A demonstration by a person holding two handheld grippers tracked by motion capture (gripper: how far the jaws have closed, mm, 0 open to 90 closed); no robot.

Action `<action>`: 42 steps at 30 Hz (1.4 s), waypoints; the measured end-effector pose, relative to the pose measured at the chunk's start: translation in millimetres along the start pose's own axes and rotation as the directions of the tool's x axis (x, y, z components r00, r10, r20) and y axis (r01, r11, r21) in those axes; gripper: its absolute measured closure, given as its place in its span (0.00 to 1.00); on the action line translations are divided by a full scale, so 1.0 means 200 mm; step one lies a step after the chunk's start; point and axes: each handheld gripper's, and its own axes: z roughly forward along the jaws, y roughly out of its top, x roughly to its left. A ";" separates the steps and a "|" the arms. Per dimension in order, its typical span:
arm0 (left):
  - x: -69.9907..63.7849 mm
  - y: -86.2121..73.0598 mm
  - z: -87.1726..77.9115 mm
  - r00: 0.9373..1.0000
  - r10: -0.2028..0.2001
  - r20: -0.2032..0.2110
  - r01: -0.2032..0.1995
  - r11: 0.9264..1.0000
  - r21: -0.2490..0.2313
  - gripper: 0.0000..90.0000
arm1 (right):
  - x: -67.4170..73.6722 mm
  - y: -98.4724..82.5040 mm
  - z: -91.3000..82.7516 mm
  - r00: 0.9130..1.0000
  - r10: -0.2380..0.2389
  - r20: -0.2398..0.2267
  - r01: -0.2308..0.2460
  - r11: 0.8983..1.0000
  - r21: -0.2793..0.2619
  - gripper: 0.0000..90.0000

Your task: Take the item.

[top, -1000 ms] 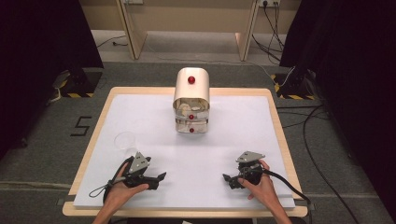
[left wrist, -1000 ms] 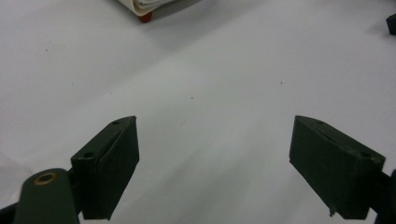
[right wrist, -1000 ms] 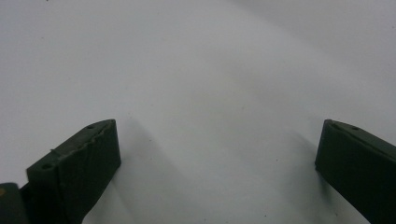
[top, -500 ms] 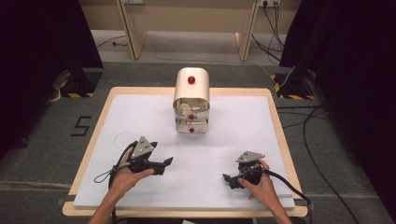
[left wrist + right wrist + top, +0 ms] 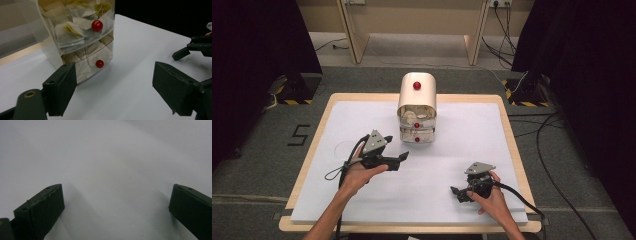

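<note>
A small cream drawer unit [image 5: 417, 112] with a rounded top and red knobs stands at the table's back middle. In the left gripper view its clear drawers [image 5: 82, 45] hold tea bags, with one red knob [image 5: 97, 25] above another [image 5: 99, 63]. My left gripper [image 5: 401, 160] is open and empty, held just off the unit's front left corner and pointing at it [image 5: 115, 92]. My right gripper [image 5: 458, 195] rests low near the front right of the table, open, with bare white surface between its jaws [image 5: 116, 205].
A clear round cup [image 5: 344, 149] sits on the white table cover [image 5: 462, 145] just left of my left hand. The right gripper's black fingers [image 5: 192, 48] appear at the right edge of the left gripper view. Cables trail off the front edge.
My left gripper has lifted from the front left of the table and moved forward and right toward the drawer unit. The right gripper has stayed put.
</note>
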 end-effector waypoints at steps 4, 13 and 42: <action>0.01 0.06 0.03 1.000 0.009 0.000 -0.009 1.000 -0.019 0.23 | 0.00 0.00 0.00 1.000 0.000 0.000 0.000 1.000 0.000 0.01; 0.02 0.18 0.08 1.000 0.022 -0.001 -0.022 0.999 -0.044 0.25 | 0.00 0.00 0.00 1.000 0.000 0.000 0.000 1.000 0.000 0.01; 0.11 0.32 0.38 0.997 0.064 -0.045 -0.061 0.997 0.052 0.30 | 0.00 0.00 0.00 1.000 -0.002 0.000 0.002 1.000 -0.002 0.01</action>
